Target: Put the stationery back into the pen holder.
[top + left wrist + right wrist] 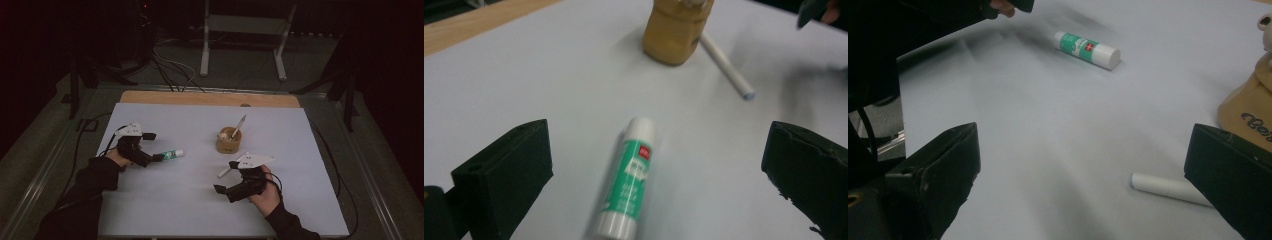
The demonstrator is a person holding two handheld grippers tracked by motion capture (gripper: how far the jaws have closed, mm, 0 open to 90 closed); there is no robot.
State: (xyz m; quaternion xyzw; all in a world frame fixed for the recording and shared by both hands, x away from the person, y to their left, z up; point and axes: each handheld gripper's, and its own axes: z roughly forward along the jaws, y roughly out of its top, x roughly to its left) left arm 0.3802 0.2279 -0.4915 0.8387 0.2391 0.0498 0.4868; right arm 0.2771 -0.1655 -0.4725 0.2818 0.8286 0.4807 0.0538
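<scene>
High view: left claw point(156, 146) near the worktop's point(165, 210) left edge, released, glue stick point(172, 154) lying just at its tip. Right claw point(226, 176) toward the near right, released; white pen point(224, 171) beside it, brown cup point(229, 141) behind.

Left gripper view: jaws wide apart, glue stick point(628, 180) flat between them, untouched; cup point(675, 30) and pen point(728, 72) beyond.

Right gripper view: jaws spread; pen point(1168, 189) by the right jaw, glue stick point(1087, 49) well apart.

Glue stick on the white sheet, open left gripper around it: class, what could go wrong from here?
1. The glue stick is round and lies flat, so the left gripper closing off-centre may roll it away.
2. The white pen may roll from the right gripper.
3. Either gripper could bump the brown cup.
</scene>
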